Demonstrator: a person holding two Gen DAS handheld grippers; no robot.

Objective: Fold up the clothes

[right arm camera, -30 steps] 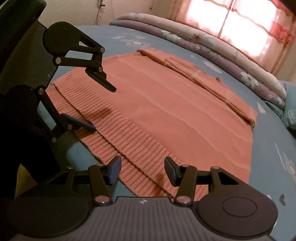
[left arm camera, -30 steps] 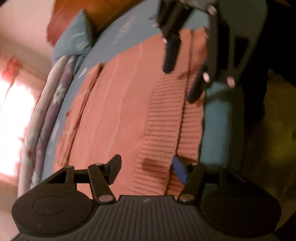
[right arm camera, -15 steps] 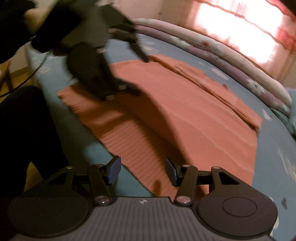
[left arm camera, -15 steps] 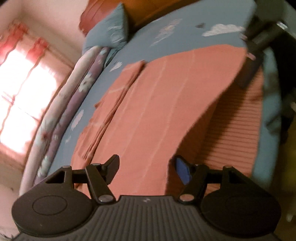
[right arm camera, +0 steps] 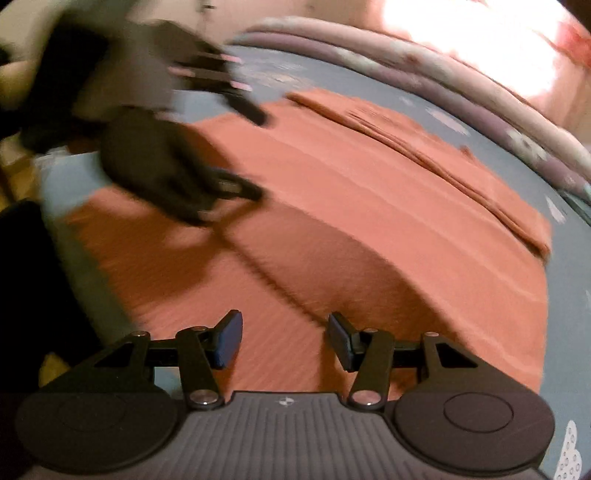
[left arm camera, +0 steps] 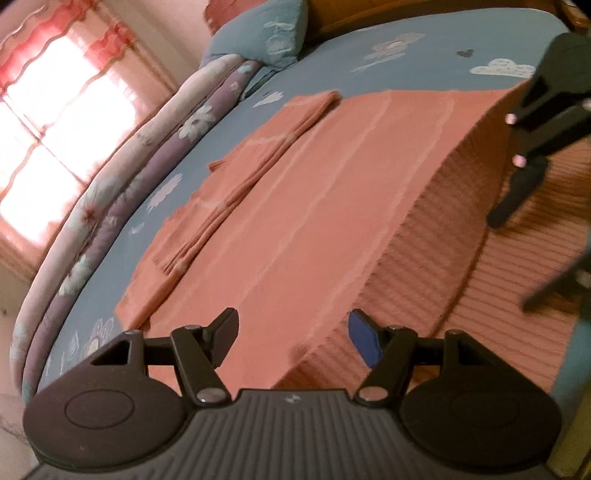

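Observation:
A salmon knitted sweater [left arm camera: 332,184] lies spread on the blue bed, also seen in the right wrist view [right arm camera: 388,221]. One sleeve [left arm camera: 240,184] is folded in along its far side. The ribbed hem's top layer stands raised in an arch over the lower layer [left arm camera: 517,295]. My left gripper [left arm camera: 293,336] hovers at that raised edge, jaws well apart, blurred in the right wrist view [right arm camera: 258,155]. The right gripper [right arm camera: 284,338] is also at the hem, jaws apart, the hem edge running to its right finger. No pad visibly pinches cloth.
A rolled floral quilt [left arm camera: 129,166] lines the bed's far side below a bright curtained window [left arm camera: 48,122]. A blue pillow [left arm camera: 258,33] rests at the headboard. Bare blue sheet [left arm camera: 406,62] surrounds the sweater. A person's dark clothing [right arm camera: 22,277] is beside the bed's near edge.
The hem's top layer, flat a second ago, now arches up. The left wrist view has rolled and swung across the sweater. The right gripper has slid along the hem.

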